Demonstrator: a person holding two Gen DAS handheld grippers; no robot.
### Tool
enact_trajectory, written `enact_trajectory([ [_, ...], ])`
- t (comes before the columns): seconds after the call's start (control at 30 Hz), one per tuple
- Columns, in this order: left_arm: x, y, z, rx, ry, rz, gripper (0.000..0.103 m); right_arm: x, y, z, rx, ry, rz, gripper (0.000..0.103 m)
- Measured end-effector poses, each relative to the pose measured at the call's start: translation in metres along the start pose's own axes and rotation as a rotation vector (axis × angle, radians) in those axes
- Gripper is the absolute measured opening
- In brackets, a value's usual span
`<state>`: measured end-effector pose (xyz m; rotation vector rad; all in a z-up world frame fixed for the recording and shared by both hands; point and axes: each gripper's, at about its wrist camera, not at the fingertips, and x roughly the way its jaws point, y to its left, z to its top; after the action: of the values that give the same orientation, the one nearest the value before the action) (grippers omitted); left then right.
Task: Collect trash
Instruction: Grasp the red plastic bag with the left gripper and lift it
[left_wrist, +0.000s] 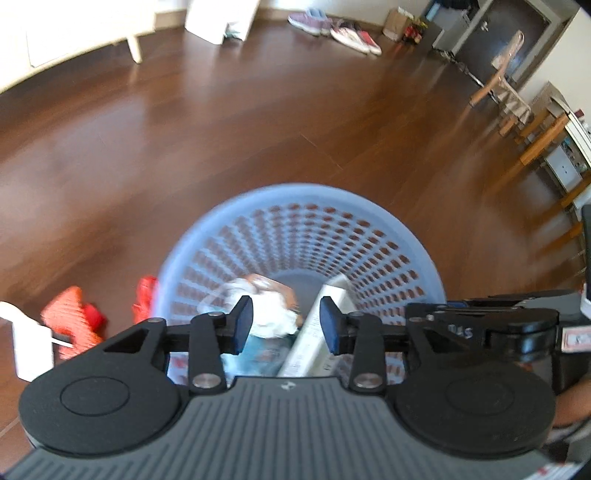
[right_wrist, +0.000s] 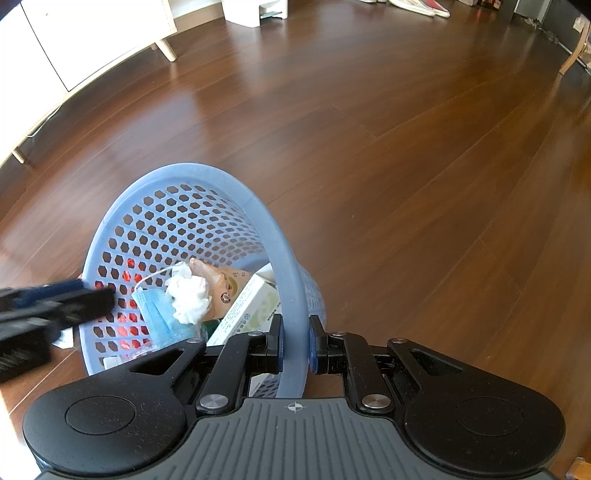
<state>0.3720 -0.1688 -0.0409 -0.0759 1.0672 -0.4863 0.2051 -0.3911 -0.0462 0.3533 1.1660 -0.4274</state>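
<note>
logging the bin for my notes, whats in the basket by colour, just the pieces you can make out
White: 2, crumpled tissue and printed carton
Blue: 1, face mask
Tan: 1, snack wrapper
Total: 4 in the blue basket, whose rim the right gripper clamps; the left gripper hangs open above it.

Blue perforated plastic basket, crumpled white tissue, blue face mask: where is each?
Blue perforated plastic basket (right_wrist: 207, 177): right wrist view, far part of its rim.
Crumpled white tissue (right_wrist: 190, 295): right wrist view, middle of the wad.
Blue face mask (right_wrist: 153, 306): right wrist view, its pleated front.
</note>
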Motion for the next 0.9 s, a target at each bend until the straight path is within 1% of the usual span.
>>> enact_trajectory([
  [0.1,-0.02,0.034,-0.001,-0.033,-0.044,0.048,0.033,0.0,-0.002,0.0,0.004,0.001,-0.002,0.009],
  [0.2,-0.033,0.073,-0.007,-0.062,-0.069,0.125,0.036,-0.001,-0.005,-0.001,0.01,-0.001,-0.008,0.009],
  [0.27,-0.035,0.098,-0.015,-0.087,-0.064,0.174,0.036,-0.001,-0.008,-0.001,0.016,-0.003,-0.019,0.009],
  [0.4,-0.023,0.132,-0.038,-0.126,-0.017,0.206,0.037,0.0,-0.013,0.0,0.045,-0.002,-0.053,0.009],
  [0.5,-0.002,0.136,-0.057,-0.116,0.022,0.188,0.037,0.0,-0.021,0.0,0.077,0.001,-0.072,0.009],
  [0.63,0.029,0.13,-0.072,-0.077,0.057,0.136,0.037,-0.001,-0.026,-0.001,0.096,0.001,-0.095,0.009],
  [0.73,0.055,0.122,-0.079,-0.041,0.086,0.124,0.037,0.0,-0.023,-0.003,0.1,0.008,-0.103,0.009],
  [0.83,0.08,0.116,-0.082,-0.037,0.109,0.137,0.037,0.0,-0.015,-0.004,0.093,0.008,-0.113,0.009],
  [0.9,0.095,0.11,-0.084,-0.043,0.127,0.155,0.042,-0.001,-0.014,-0.005,0.088,0.007,-0.118,0.009],
])
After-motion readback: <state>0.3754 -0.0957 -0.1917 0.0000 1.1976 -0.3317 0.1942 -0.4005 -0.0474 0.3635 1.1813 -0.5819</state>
